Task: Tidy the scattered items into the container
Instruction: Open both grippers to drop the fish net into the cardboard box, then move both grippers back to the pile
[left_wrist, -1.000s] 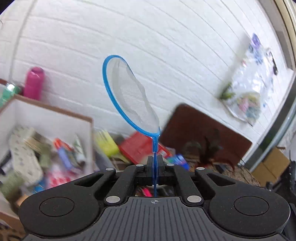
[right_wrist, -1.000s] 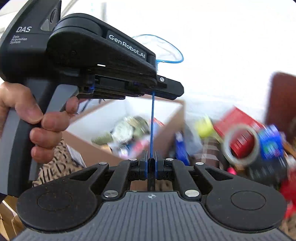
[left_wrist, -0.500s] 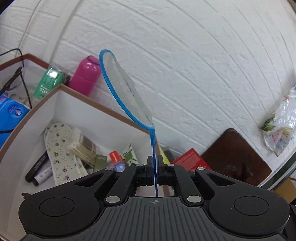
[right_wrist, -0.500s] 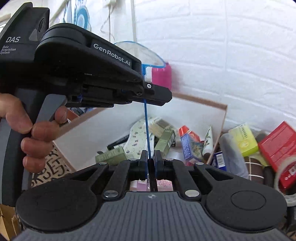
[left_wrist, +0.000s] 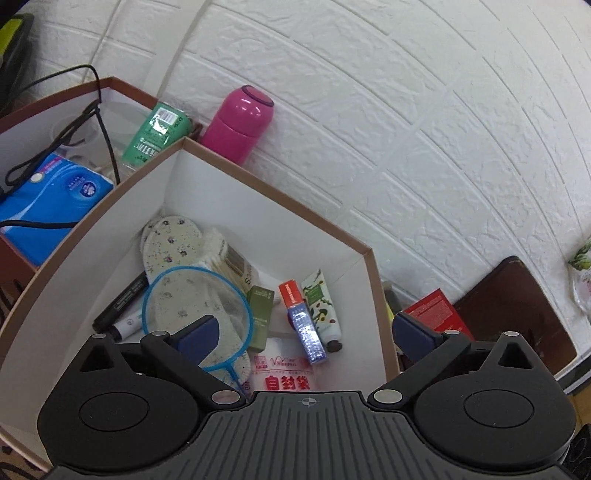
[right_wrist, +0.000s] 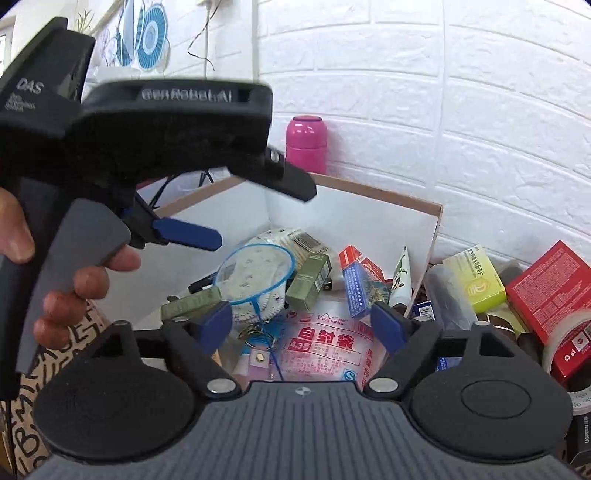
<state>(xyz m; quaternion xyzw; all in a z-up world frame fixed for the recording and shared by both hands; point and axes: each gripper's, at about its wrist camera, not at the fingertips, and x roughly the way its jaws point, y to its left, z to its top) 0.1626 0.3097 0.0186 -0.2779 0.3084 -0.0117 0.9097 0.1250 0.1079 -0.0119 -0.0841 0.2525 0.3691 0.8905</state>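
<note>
Both my left gripper (left_wrist: 306, 332) and right gripper (right_wrist: 301, 323) fingers are opening, empty; the blue net (left_wrist: 195, 306) lies in the box (left_wrist: 266, 192).

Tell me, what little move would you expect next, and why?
Probably the right gripper swings right toward the clutter beside the box, perhaps the yellow-green carton. The blue net already lies inside the white box on the other items, and both sets of jaws are opening with nothing pressed between them. The left gripper should lift clear too.

Glossy pink bottle (left_wrist: 240, 123), seemingly plastic
</note>
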